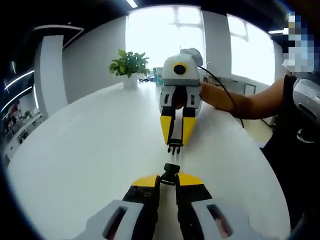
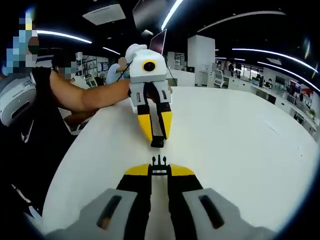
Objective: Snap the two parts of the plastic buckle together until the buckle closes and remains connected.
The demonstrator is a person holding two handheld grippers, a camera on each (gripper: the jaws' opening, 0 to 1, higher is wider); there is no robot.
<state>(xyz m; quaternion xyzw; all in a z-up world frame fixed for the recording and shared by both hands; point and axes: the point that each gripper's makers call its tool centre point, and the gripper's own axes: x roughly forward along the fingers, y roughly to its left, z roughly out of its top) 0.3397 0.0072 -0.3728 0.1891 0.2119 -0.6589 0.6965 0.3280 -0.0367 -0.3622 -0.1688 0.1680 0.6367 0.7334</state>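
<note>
Closest in, low in the left gripper view: left gripper, yellow tips pinched narrow on the socket, the black hollow half of the buckle, mouth facing away. Beneath and all around, white table. Far left at the back edge, a potted plant against bright windows. Dead centre, facing back: right gripper, tips likewise drawn close on the plug, the pronged black half, prongs aimed at the socket. Lined up nose to nose, near but apart, a strip of table showing between. To the right, a bare forearm reaching in behind that gripper, dark clothing at the edge.

Right gripper view, nearest again at the bottom: right gripper, clamped narrow on the plug, three prongs sticking forward. At left, a person's arm and dark shirt. In the middle, left gripper pointing this way, socket nipped at its tips, just short of the prongs, not joined. Behind it, an open laptop. Off to the right, bare table top, then office desks under ceiling strip lights.
</note>
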